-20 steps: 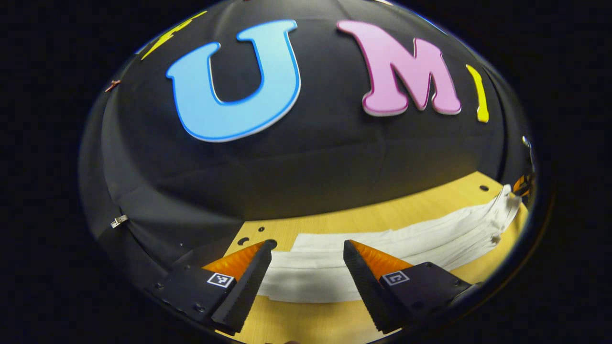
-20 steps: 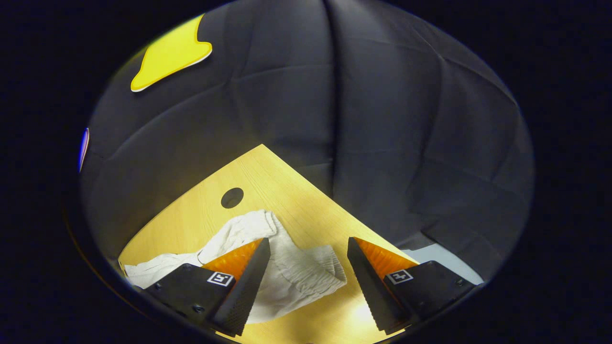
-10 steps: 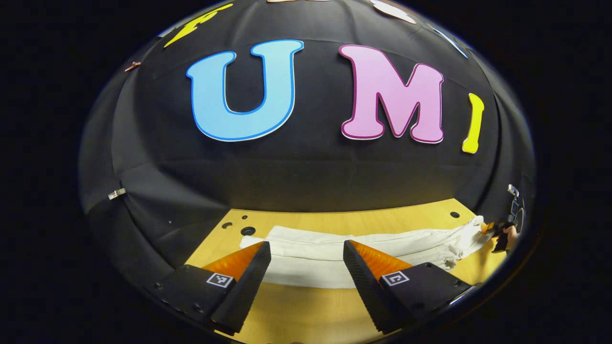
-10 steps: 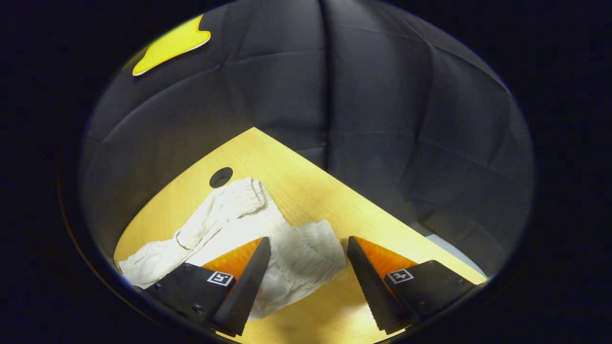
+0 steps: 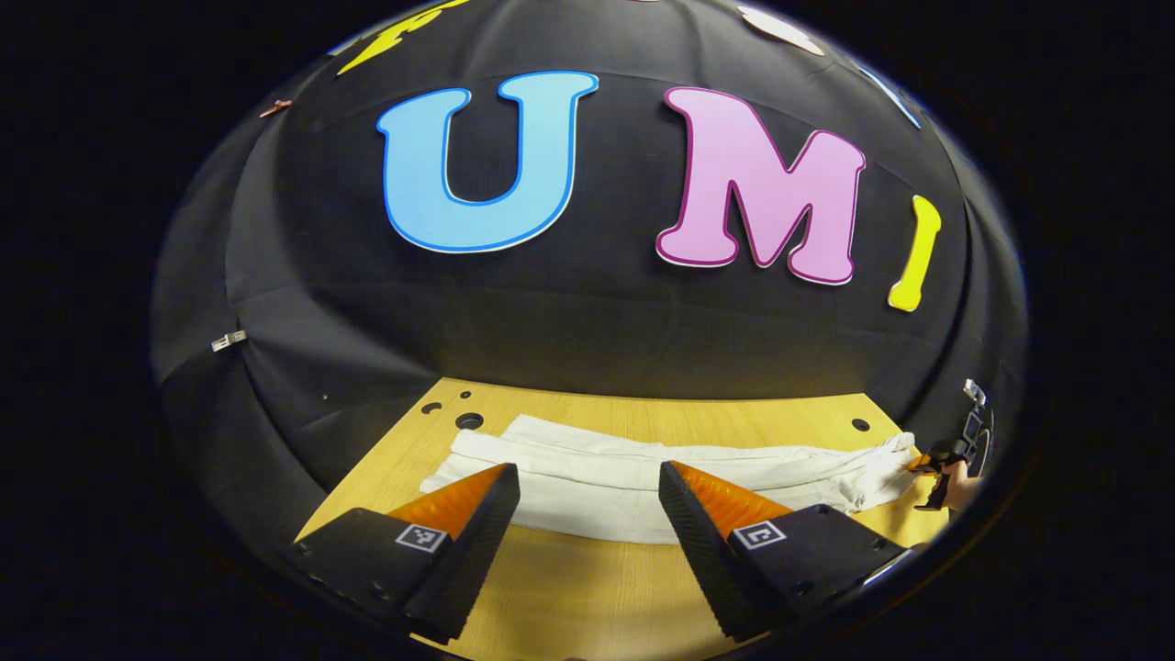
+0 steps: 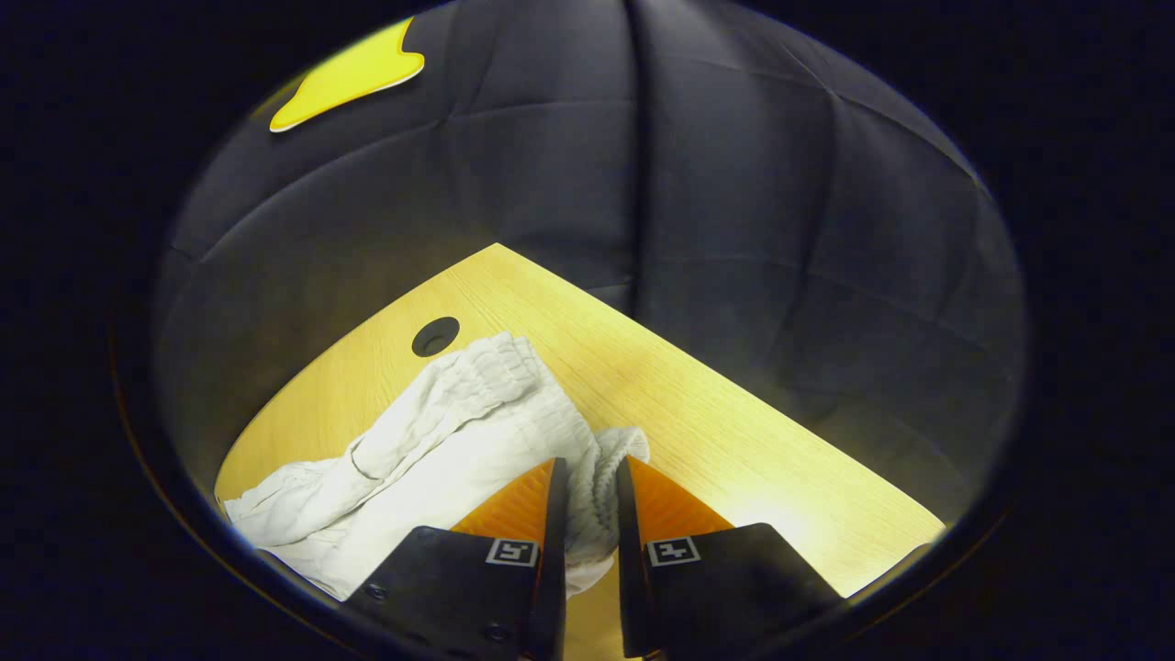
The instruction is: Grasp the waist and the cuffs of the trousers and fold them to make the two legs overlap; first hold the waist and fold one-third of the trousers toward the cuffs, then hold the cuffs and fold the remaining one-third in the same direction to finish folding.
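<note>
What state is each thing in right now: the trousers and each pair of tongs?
White cloth trousers: lying stretched out on the wooden table, not yet folded in thirds; elastic waist pinched.
Left tongs: open, above the near edge of the cuff end, gripping nothing.
Right tongs: shut on the waist.

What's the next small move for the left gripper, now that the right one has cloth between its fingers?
Probably ease the left gripper down onto the near cuff edge and close. Its jaws stand open above the trousers, touching nothing, while the right gripper is shut on the gathered waist end. Both ends need a grip before the legs can be folded over each other.
</note>
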